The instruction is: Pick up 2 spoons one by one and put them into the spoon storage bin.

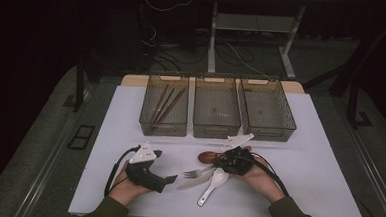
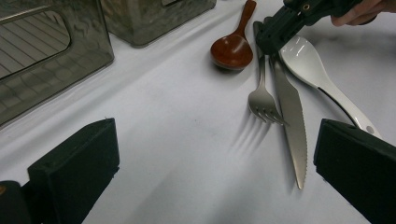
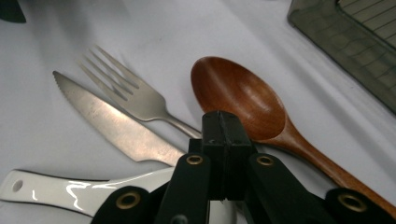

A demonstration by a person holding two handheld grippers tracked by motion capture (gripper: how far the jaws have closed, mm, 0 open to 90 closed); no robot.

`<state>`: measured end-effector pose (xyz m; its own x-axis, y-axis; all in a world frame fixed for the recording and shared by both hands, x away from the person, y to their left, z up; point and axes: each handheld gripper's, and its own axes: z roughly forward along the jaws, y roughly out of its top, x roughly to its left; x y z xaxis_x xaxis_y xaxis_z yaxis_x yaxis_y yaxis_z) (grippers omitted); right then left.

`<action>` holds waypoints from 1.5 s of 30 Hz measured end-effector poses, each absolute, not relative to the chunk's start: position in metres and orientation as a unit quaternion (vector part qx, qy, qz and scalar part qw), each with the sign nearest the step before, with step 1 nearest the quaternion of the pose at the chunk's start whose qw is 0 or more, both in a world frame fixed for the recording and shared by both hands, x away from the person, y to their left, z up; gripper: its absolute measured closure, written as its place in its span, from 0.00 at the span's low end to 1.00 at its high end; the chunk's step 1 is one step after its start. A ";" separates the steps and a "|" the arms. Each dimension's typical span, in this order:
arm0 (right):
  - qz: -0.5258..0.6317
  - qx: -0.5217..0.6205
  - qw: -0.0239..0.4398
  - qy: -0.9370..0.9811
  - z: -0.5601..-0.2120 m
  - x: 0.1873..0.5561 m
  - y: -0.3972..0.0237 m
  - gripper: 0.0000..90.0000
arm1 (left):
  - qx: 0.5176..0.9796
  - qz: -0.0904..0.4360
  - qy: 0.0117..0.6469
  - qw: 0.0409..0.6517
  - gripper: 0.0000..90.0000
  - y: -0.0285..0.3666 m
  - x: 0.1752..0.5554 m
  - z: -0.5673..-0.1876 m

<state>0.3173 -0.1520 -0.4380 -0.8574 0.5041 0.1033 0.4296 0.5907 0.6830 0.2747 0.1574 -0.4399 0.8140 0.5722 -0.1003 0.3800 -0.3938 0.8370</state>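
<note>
1. Right gripper is down over the cutlery, jaws pressed together on the fork handle, right beside the wooden spoon.
2. The fork lies on the white bench, between that spoon and the knife, with the white spoon alongside.
3. Left gripper rests apart, jaws spread wide, holding nothing.
</note>
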 end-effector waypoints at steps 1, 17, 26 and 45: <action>0.366 0.261 0.051 0.892 -0.438 0.317 -0.152 0.99 | 0.828 0.102 0.287 0.471 0.00 0.158 0.275 -0.440; 0.352 0.267 0.044 0.896 -0.437 0.316 -0.159 0.99 | 0.827 0.099 0.288 0.473 0.00 0.160 0.275 -0.439; 0.347 0.269 0.043 0.897 -0.436 0.316 -0.164 0.99 | 0.825 0.099 0.288 0.476 0.00 0.160 0.275 -0.439; 0.330 0.260 0.029 0.907 -0.437 0.305 -0.174 0.99 | 0.826 0.097 0.289 0.474 0.00 0.162 0.275 -0.439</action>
<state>0.3049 -0.1737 -0.4366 -0.8636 0.4898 0.1194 0.4519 0.6471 0.6140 0.2751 0.1619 -0.4386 0.8145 0.5689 -0.1138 0.3849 -0.3831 0.8397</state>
